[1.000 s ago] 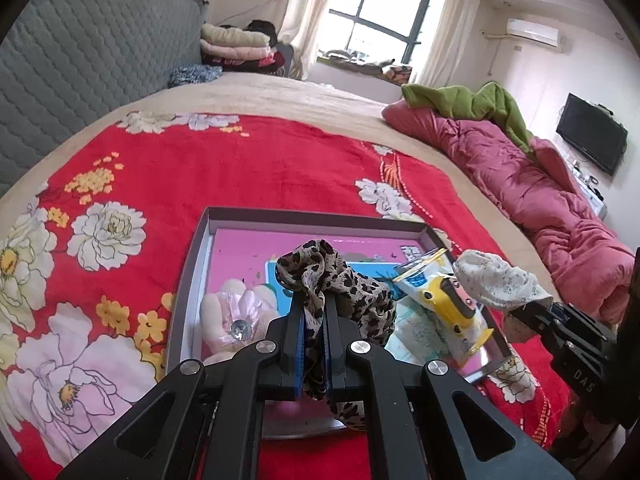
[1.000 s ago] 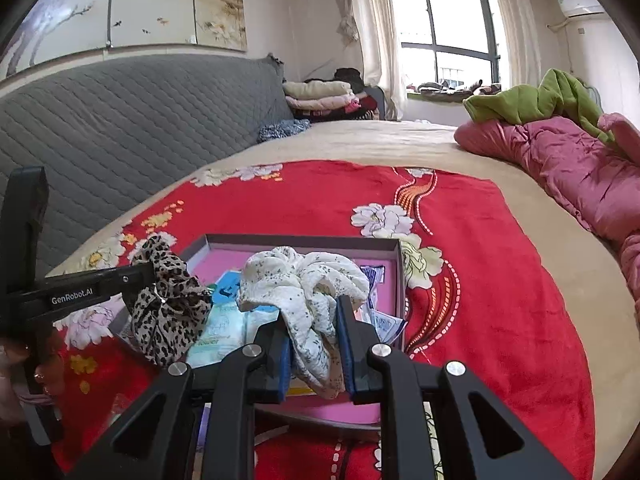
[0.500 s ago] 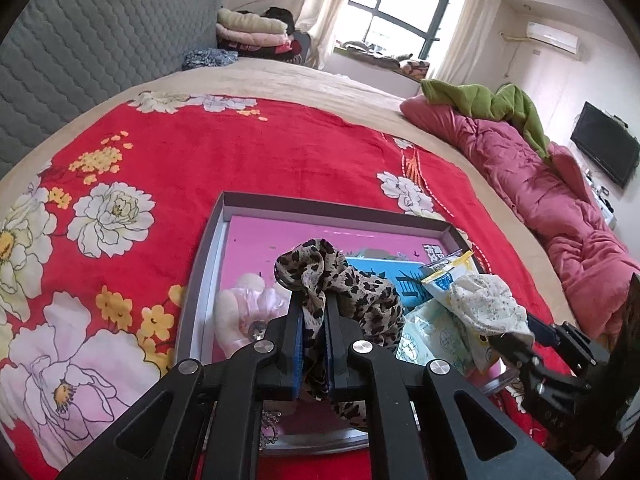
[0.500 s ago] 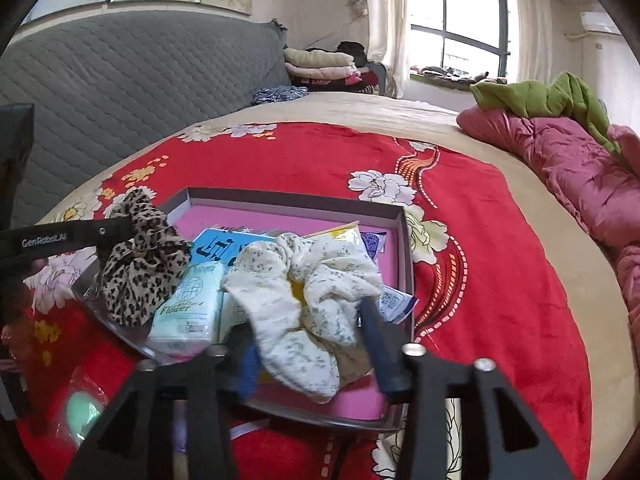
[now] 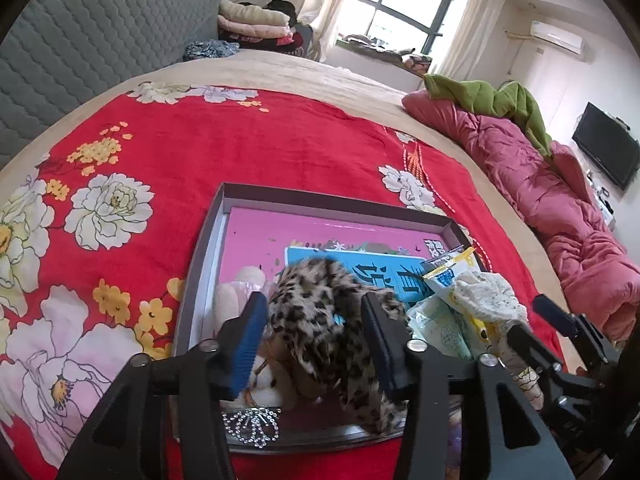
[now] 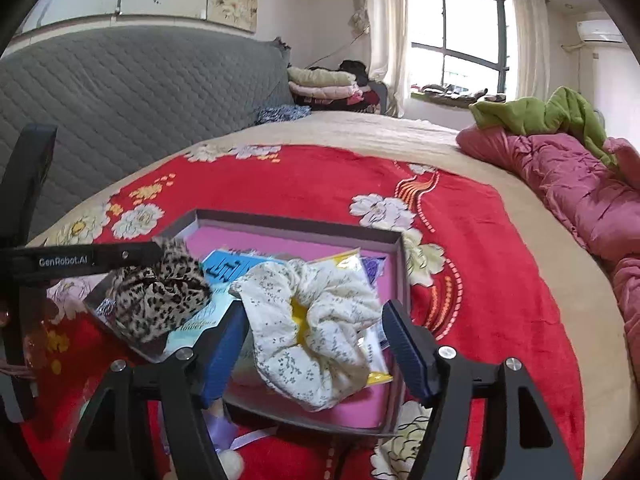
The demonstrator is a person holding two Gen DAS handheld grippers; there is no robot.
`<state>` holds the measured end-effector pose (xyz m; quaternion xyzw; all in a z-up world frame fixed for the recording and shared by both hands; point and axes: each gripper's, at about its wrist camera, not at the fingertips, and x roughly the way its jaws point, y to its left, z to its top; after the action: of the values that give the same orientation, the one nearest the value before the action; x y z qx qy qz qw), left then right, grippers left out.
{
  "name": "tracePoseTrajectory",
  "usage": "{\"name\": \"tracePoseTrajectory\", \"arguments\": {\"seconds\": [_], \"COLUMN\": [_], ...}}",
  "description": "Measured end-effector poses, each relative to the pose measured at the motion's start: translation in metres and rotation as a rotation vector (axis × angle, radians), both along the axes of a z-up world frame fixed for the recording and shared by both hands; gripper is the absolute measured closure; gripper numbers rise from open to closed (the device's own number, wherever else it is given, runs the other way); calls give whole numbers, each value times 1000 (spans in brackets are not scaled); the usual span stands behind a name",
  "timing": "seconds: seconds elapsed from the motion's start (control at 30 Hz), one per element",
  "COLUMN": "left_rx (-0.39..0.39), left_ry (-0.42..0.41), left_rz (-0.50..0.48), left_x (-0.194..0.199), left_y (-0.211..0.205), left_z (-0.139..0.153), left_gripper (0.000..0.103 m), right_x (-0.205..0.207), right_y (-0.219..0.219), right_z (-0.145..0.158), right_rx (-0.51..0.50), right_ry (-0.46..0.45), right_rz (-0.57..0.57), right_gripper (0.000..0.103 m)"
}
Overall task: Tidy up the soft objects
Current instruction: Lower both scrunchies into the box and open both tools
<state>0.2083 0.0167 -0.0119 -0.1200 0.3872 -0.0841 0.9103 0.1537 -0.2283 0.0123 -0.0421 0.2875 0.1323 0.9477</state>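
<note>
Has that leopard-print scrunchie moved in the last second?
Yes. The leopard-print scrunchie was pinched above the grey box; now it lies lower, inside the box, between the spread fingers of the left hand-held gripper.

Two scrunchies (image 5: 332,312) side by side in tray (image 5: 328,205)

Crowded tray, open blanket around

Ahead of both grippers the grey tray (image 5: 320,204) is packed; its raised rim blocks low passes, the red blanket (image 5: 240,140) beyond lies bare.

Bright daylight from the window (image 6: 456,40); sharp centre, fisheye-warped, dark-vignetted edges.
</note>
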Motion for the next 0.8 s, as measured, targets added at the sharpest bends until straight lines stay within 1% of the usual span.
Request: {"name": "tracePoseTrajectory", "arguments": {"seconds": [0.1,0.17,0.33,0.47,0.6,0.8], "left_rx": [0,1,-7,-9,-10,-4], "left_ry": [-11,-26,-70,-97,-101,-80], "left_rz": [3,5,9,7,7,-17], "left_x": [-1,-3,-11,-19,-28,-48], "left_y": [2,3,6,10,10,3], "left_z": [3,7,22,33,36,34], "left_gripper": [46,45,43,39,37,35], "right_x": [-1,-3,-6,-10,-14,-22], "right_y": [-6,-8,-9,-9,-8,-3], "right_z": [6,10,18,21,23,21], "right_rx": [33,52,51,58,64,72], "right_ry": [-20,-33,-65,-70,-71,-57], "right_rz": [-8,-6,0,9,18,28], "right_gripper": [34,34,34,34,34,34]}}
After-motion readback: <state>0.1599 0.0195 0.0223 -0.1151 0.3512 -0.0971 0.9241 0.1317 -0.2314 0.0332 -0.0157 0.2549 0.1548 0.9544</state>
